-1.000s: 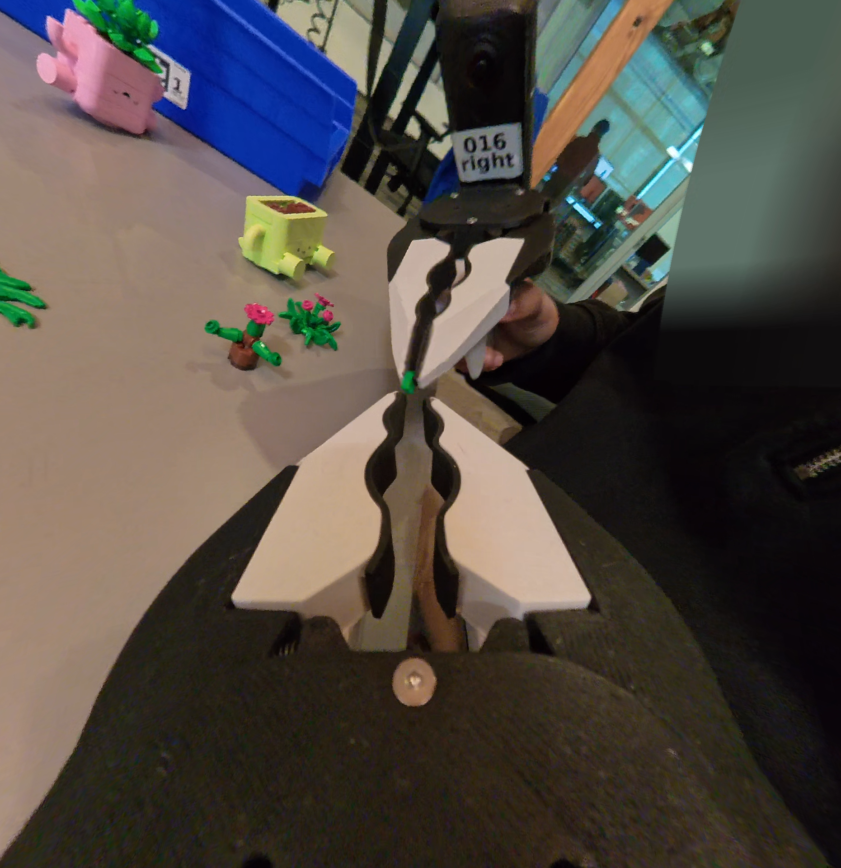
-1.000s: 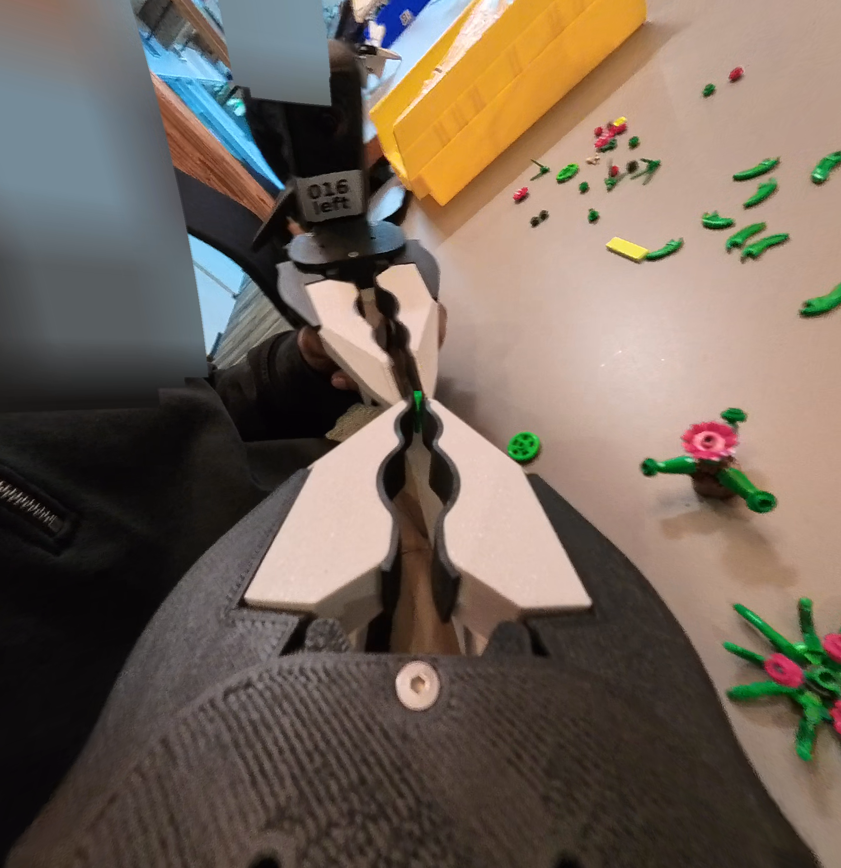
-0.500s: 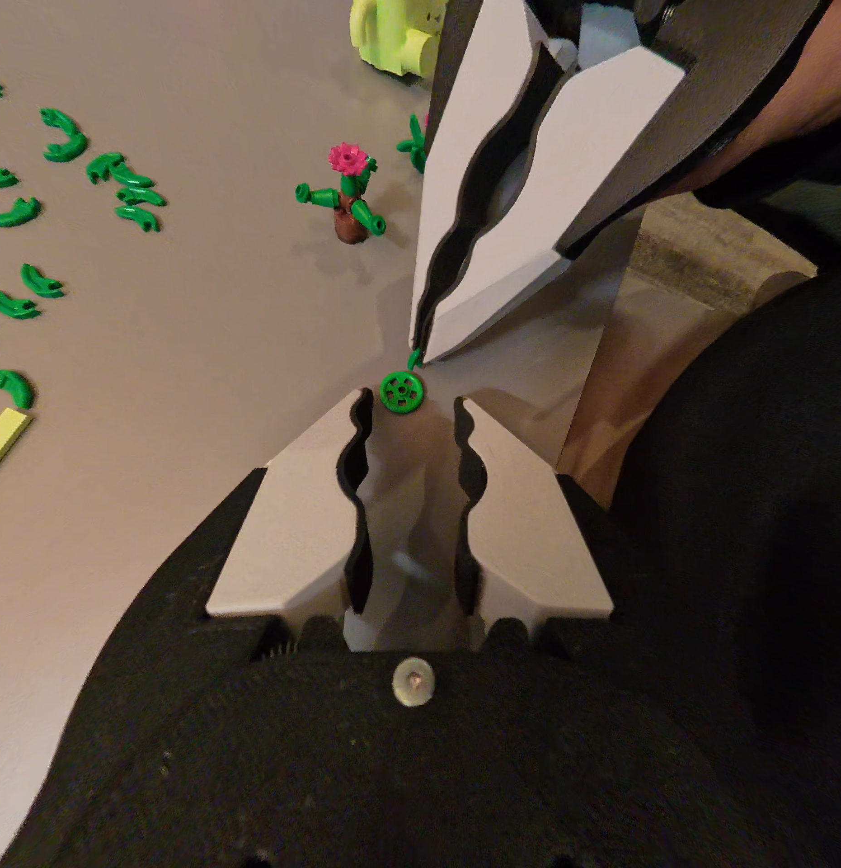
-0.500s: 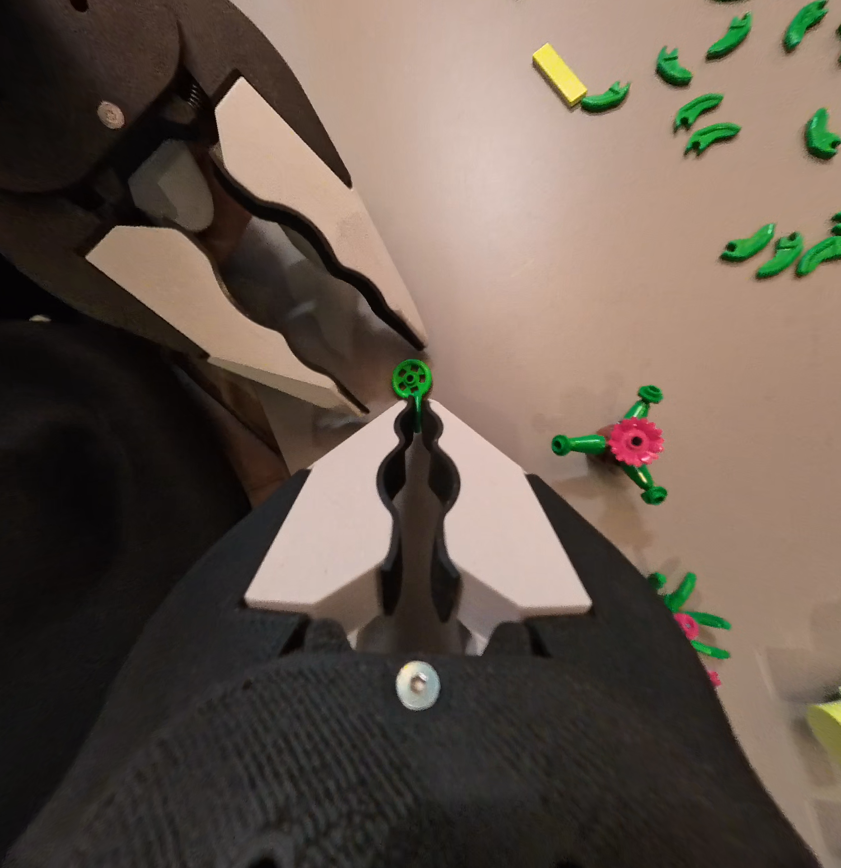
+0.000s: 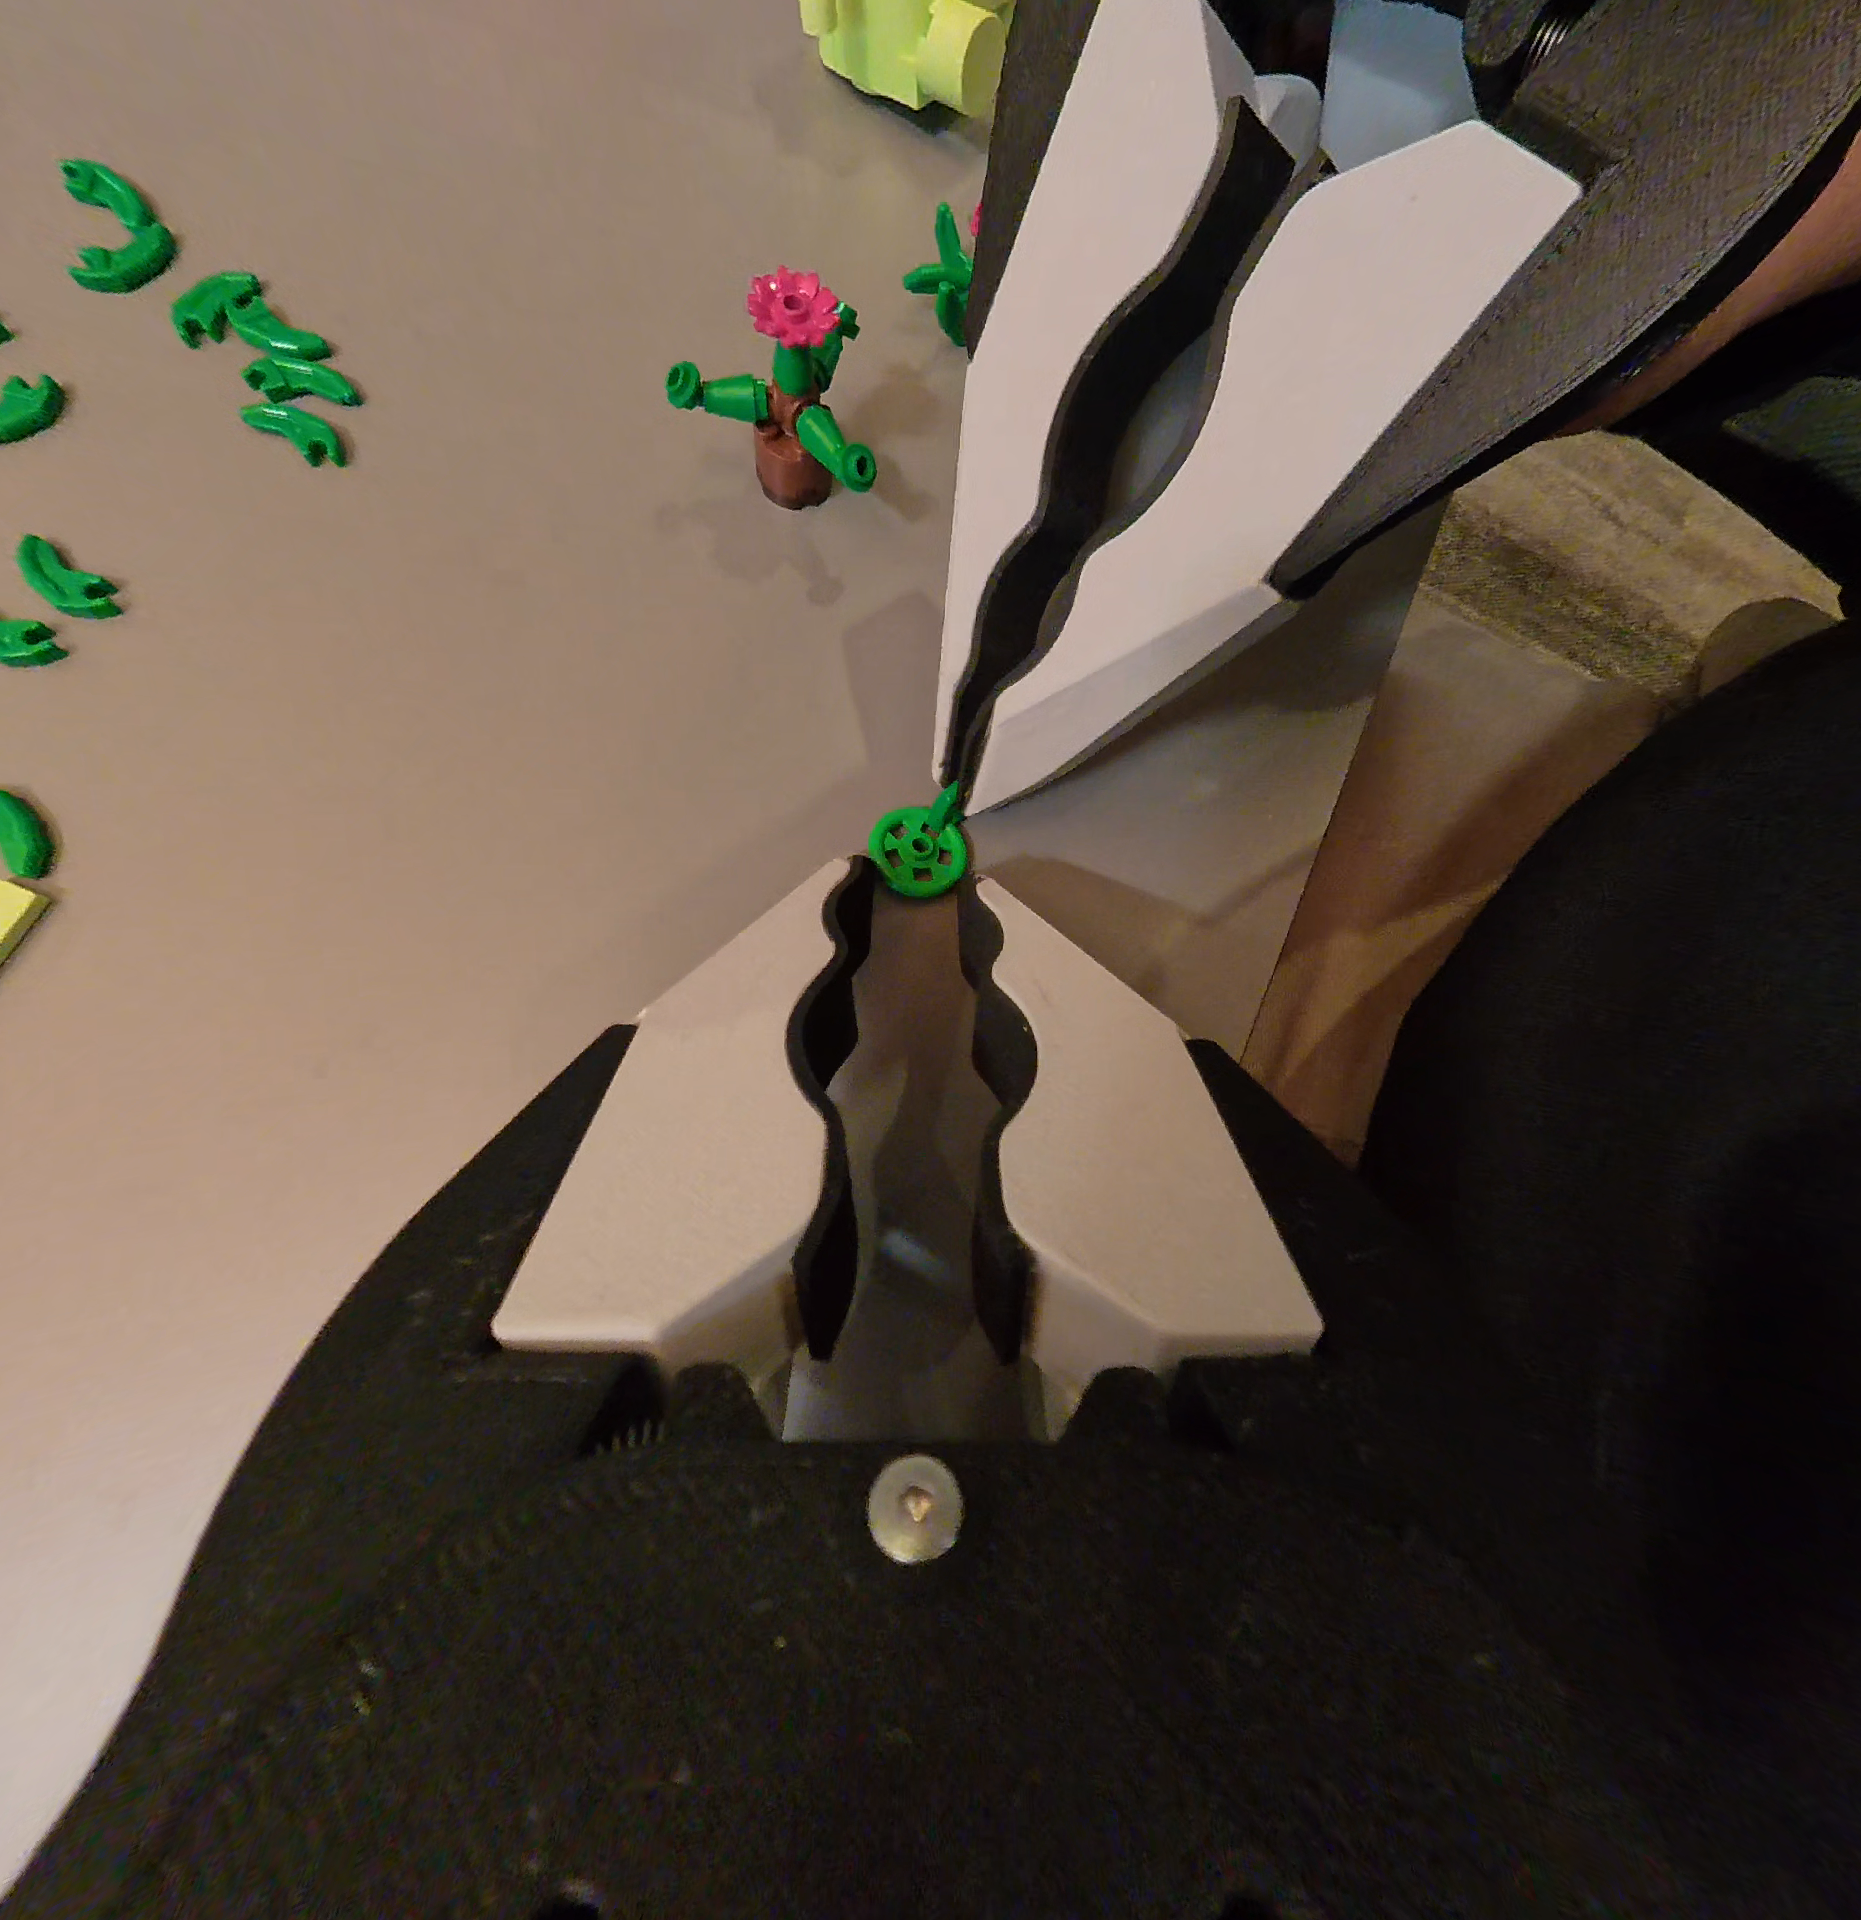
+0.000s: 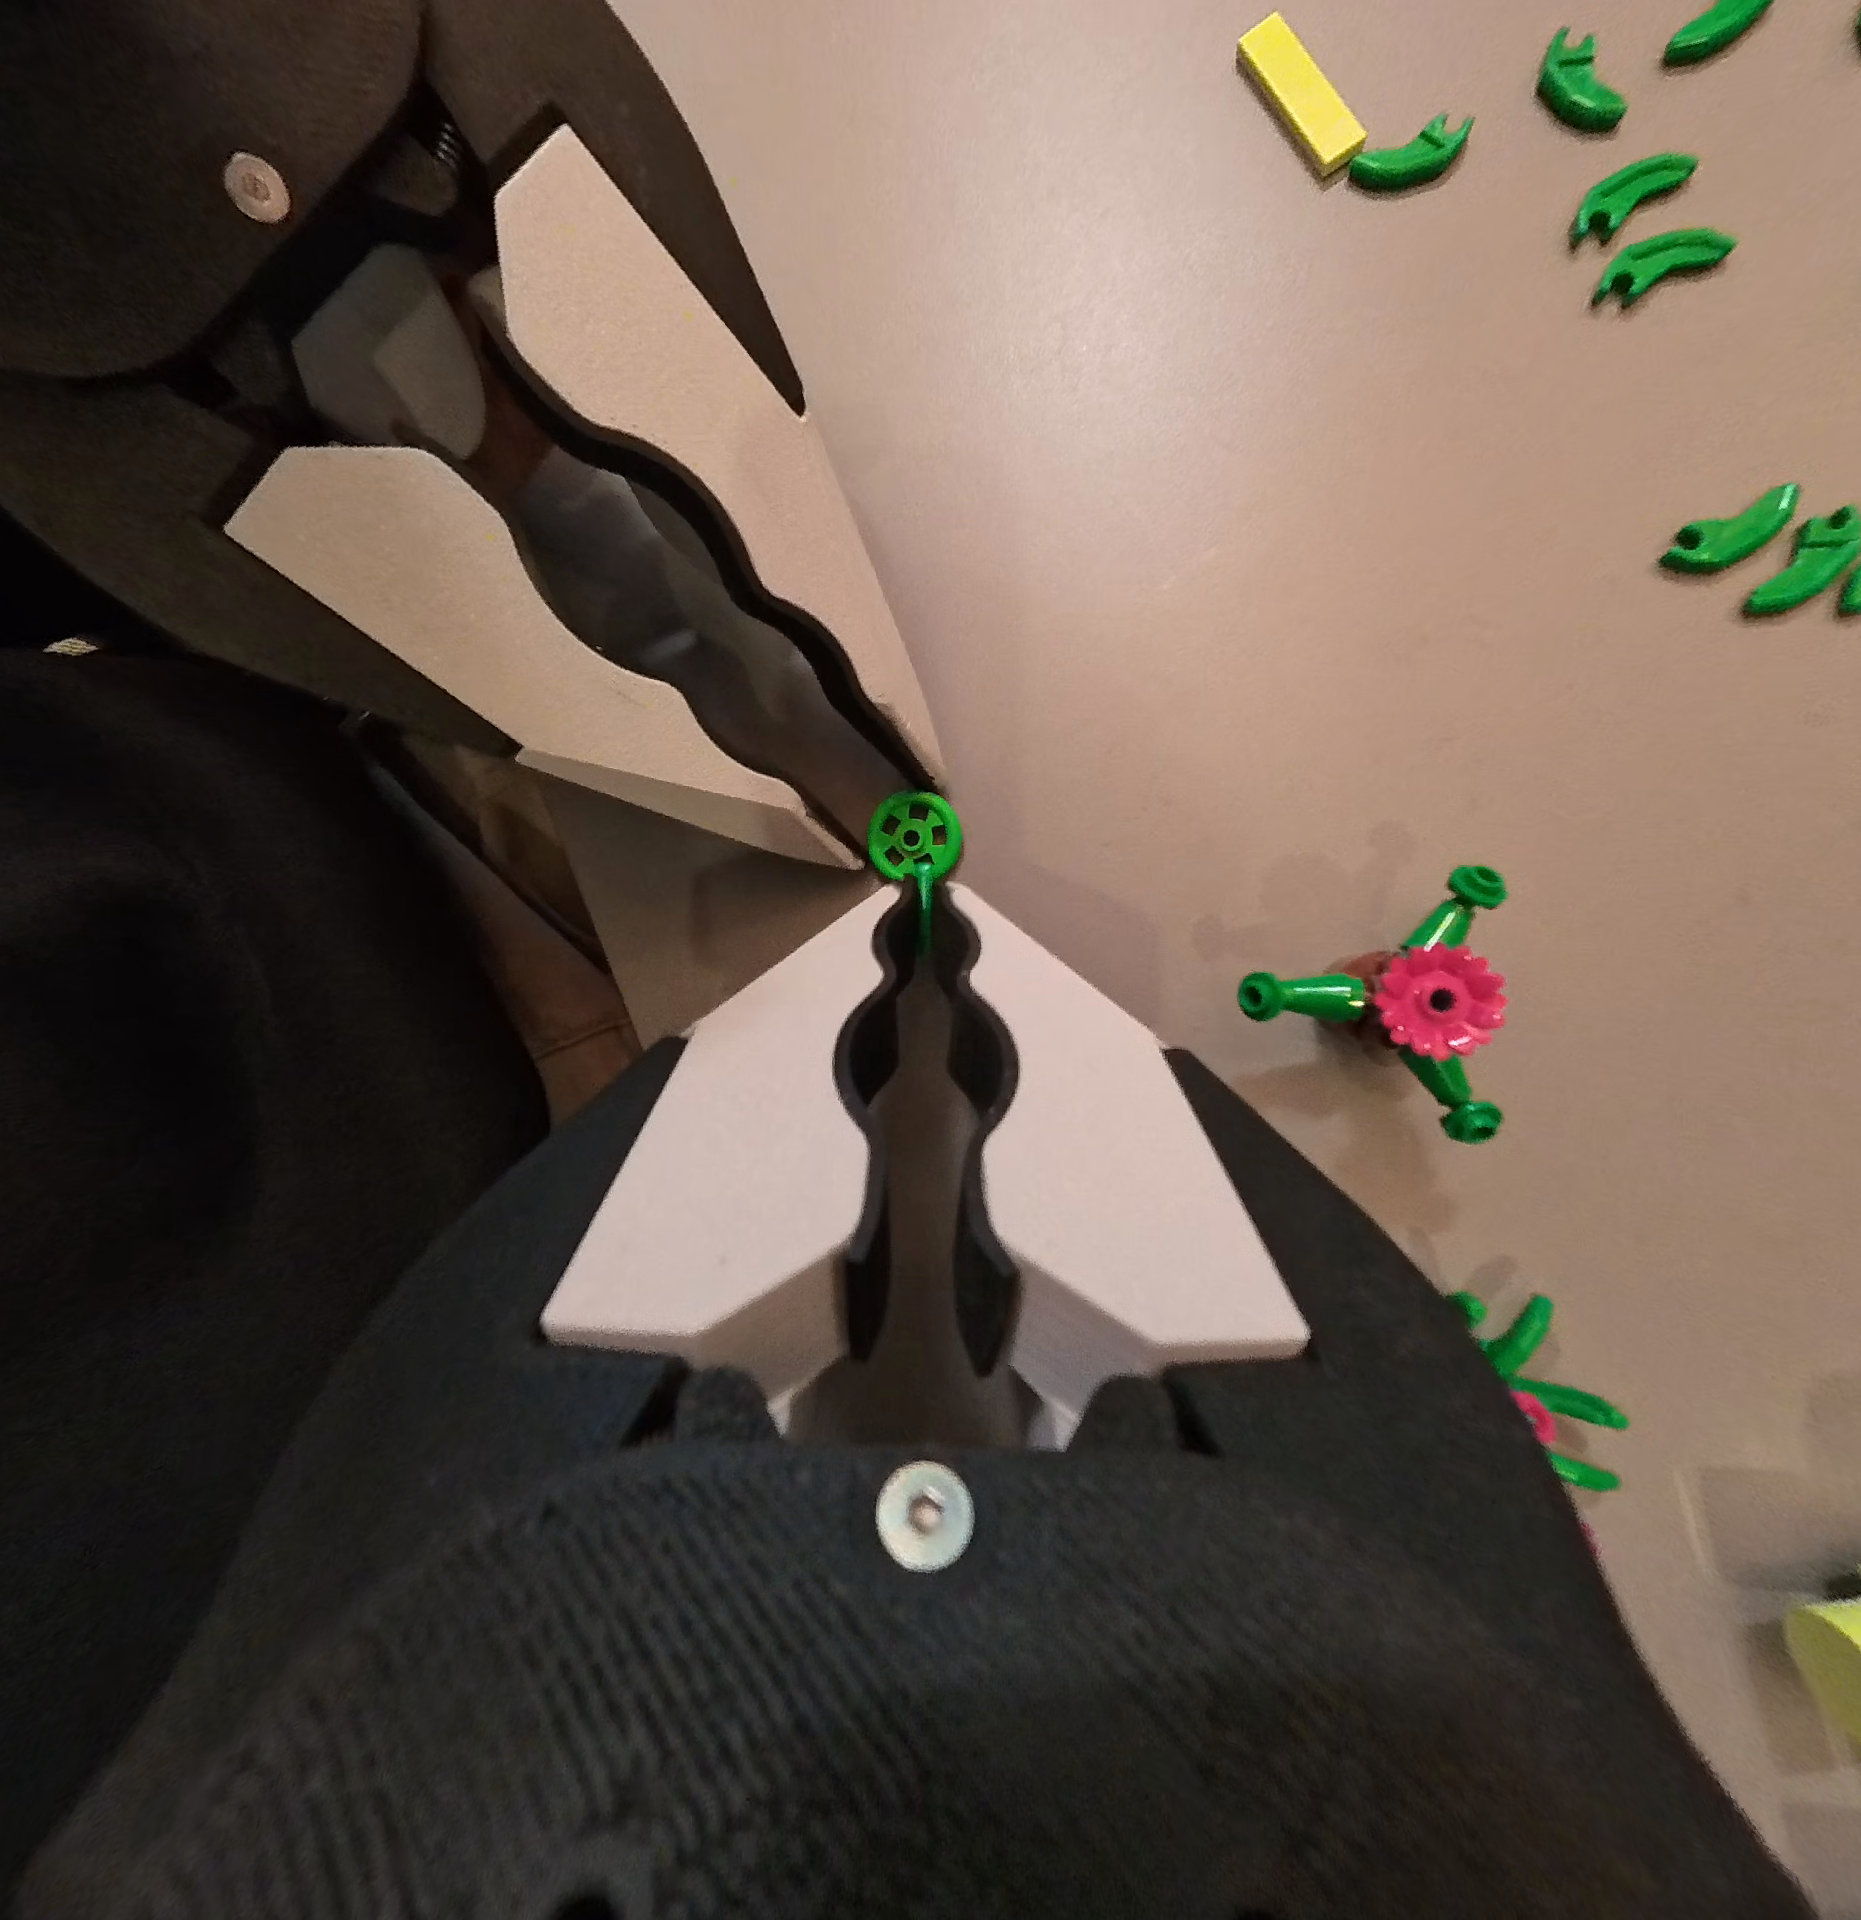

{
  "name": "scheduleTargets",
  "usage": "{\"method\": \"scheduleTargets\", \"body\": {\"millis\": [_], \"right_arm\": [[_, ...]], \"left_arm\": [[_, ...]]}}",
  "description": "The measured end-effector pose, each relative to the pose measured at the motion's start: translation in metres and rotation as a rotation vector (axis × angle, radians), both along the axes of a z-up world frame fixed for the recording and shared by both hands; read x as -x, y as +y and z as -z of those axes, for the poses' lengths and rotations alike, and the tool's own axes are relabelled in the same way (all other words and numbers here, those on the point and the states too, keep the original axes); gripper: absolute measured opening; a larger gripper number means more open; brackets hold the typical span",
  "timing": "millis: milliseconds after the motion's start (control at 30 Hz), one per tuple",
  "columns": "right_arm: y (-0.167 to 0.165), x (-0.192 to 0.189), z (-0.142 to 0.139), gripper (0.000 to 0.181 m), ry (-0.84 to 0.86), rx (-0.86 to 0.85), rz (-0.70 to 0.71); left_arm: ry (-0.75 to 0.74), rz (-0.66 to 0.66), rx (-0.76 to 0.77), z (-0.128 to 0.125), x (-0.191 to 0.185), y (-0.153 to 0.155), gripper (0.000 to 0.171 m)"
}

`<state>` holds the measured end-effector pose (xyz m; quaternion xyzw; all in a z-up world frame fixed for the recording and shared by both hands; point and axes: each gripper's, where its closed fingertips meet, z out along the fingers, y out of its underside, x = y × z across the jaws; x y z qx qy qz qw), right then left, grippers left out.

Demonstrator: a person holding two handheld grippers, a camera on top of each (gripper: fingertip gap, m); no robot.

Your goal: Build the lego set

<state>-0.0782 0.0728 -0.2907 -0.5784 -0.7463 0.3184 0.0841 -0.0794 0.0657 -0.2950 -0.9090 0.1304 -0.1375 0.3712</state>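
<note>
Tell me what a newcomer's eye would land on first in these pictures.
First, the small green wheel-shaped piece at the centre, where the two hand-held gripper tips meet: the right hand-held gripper pinches its thin stem, while the left hand-held gripper closes around the wheel. Next, the pink flower on a brown stub standing on the table, beside scattered green leaf pieces.

Two grippers, left gripper and right gripper, each with a rough black body like a big rounded hump. One shiny silver screw in the middle of each body. Pale grey pointy fingers shaped like wedges, with wavy black rubber edges inside. Black sleeve on the person's arm.
</note>
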Motion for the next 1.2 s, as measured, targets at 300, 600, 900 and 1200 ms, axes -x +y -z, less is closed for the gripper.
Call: {"method": "scheduleTargets", "body": {"millis": [300, 600, 900, 1200], "right_arm": [[0.0012, 0.0010, 0.0001, 0.000, -0.016, -0.130, -0.111], [0.0015, 0.0020, -0.0031, 0.000, -0.031, -0.223, -0.200], [0.0031, 0.0012, -0.0016, 0.000, -0.027, -0.203, -0.202], [0.0009, 0.0010, 0.0001, 0.001, -0.037, -0.193, -0.223]], "left_arm": [[0.004, -0.006, 0.000, 0.0003, 0.0006, 0.0013, 0.015], [-0.017, -0.003, 0.004, -0.0003, 0.0000, 0.0011, 0.015], [-0.019, -0.005, -0.003, -0.0014, 0.0006, 0.0016, 0.026], [0.017, -0.007, -0.016, -0.0013, 0.0019, 0.0042, 0.022]]}}
